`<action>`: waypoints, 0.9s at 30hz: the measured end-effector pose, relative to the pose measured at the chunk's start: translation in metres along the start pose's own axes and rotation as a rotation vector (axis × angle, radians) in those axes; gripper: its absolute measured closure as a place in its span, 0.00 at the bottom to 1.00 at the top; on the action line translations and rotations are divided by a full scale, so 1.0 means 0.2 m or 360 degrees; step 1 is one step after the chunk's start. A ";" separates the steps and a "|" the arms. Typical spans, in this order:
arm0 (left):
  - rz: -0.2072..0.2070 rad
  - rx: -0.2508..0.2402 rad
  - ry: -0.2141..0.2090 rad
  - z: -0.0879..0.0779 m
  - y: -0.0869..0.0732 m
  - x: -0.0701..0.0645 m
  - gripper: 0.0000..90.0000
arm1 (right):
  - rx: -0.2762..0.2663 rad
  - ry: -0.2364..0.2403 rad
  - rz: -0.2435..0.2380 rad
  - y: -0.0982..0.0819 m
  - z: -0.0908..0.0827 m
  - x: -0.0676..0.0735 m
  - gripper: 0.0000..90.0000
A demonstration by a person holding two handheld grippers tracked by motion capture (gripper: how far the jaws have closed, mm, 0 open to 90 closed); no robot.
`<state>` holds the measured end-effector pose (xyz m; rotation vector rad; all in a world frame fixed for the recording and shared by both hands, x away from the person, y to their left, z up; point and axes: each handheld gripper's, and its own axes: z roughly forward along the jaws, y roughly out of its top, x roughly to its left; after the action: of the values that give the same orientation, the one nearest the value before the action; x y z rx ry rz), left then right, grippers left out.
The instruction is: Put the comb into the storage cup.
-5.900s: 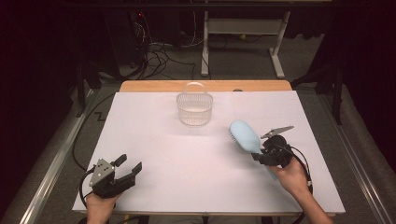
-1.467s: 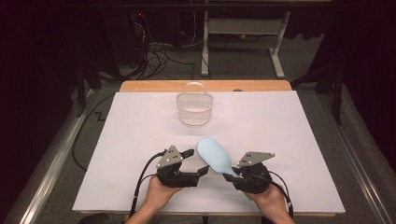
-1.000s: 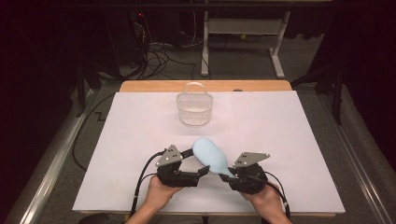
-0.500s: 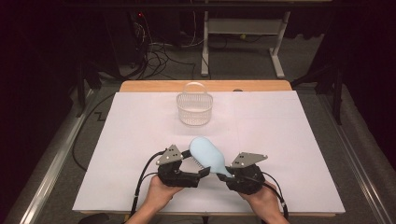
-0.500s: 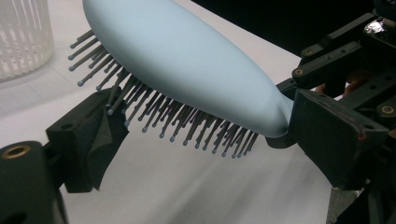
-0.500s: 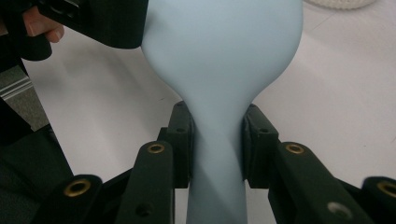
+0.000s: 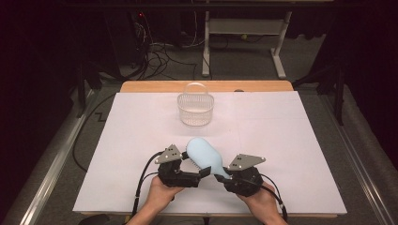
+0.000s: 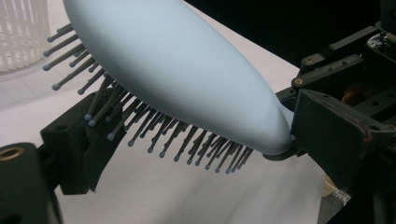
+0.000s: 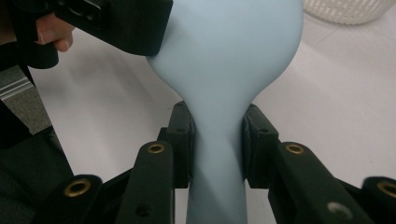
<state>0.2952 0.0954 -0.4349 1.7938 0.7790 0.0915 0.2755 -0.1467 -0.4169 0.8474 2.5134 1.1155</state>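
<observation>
basket (image 7: 195, 109) behind hairbrush (image 7: 204, 155), on table (image 7: 300, 140)

The surface (image 7: 141, 140) is a wooden table spread almost wholly with a white sheet (image 7: 291, 140), so that only a strip of bare wood shows along its far edge. On the sheet, near the far edge and about midway across, stands a small white slatted basket (image 7: 195, 110) with its handle raised. Around the table lies a grey floor (image 7: 42, 164).
</observation>
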 end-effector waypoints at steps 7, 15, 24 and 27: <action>-0.0039 -0.0055 0.0024 -0.01 0.00 -0.01 0.15 | -0.0020 0.0008 -0.0008 0.01 0.00 0.01 0.78; -0.0054 -0.0047 0.0024 0.00 0.00 -0.02 0.16 | -0.0035 -0.0025 -0.0048 0.03 0.01 0.03 0.78; -0.0043 -0.0051 0.0047 0.00 0.00 -0.03 0.16 | -0.0036 -0.0019 -0.0050 0.03 0.02 0.04 0.78; -0.0047 -0.0044 0.0054 0.00 0.00 -0.03 0.16 | -0.0036 -0.0022 -0.0051 0.04 0.02 0.04 0.78</action>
<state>0.2913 0.0926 -0.4333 1.7581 0.8247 0.1128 0.2734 -0.1348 -0.4142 0.8036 2.4895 1.1220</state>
